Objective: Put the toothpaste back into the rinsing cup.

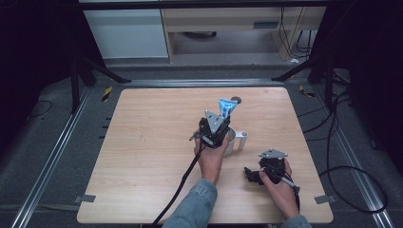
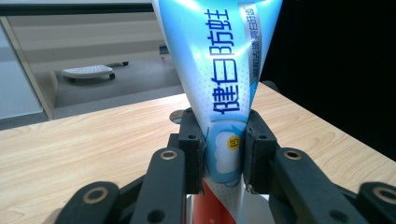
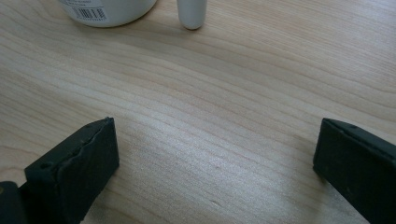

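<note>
Your left gripper (image 2: 223, 151) is clamped low on the soft, light, slippery toothpaste tube (image 2: 219, 70), upright over the white cup (image 1: 231, 141) near the desk's (image 1: 142, 156) middle, so squeeze gently there; your right gripper (image 3: 215, 154) rests agape.

We see a pale wooden desk (image 1: 142, 142) with rounded corners, filling the middle of the high view. Just right of centre a white cup (image 1: 231, 142) stands on it, handle to the right. Near the upper edge lies a small dark round object (image 1: 236, 99).
</note>
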### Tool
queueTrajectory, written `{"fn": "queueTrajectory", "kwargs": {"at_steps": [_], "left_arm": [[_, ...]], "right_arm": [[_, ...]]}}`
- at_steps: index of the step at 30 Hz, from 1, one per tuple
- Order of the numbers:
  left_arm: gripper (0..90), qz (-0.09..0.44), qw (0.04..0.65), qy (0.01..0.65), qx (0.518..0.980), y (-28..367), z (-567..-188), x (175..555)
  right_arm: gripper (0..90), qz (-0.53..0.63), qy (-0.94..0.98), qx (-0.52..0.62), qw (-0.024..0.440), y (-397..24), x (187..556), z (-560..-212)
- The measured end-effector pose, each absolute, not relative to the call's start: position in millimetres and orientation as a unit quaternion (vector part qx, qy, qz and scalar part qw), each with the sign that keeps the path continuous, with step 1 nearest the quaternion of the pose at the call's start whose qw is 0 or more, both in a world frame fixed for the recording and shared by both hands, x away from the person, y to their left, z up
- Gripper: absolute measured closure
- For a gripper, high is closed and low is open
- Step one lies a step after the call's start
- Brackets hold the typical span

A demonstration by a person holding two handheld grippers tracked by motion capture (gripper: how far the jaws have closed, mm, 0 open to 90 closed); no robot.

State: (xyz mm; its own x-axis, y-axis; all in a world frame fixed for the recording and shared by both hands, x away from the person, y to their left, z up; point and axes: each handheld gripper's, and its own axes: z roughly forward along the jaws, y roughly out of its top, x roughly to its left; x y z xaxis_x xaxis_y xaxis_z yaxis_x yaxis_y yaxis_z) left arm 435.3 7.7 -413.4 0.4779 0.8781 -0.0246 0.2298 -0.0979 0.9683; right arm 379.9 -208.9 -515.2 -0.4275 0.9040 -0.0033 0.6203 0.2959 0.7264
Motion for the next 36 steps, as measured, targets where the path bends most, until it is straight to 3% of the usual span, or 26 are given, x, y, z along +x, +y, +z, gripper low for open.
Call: {"fn": "queueTrajectory", "kwargs": {"at_steps": [36], "left_arm": [[71.9, 0.285, 0.511, 0.407, 0.701, -2, -428, 438]], "right_arm": [[0.4, 0.334, 0.779, 0.487, 0.212, -209, 381, -515]]}}
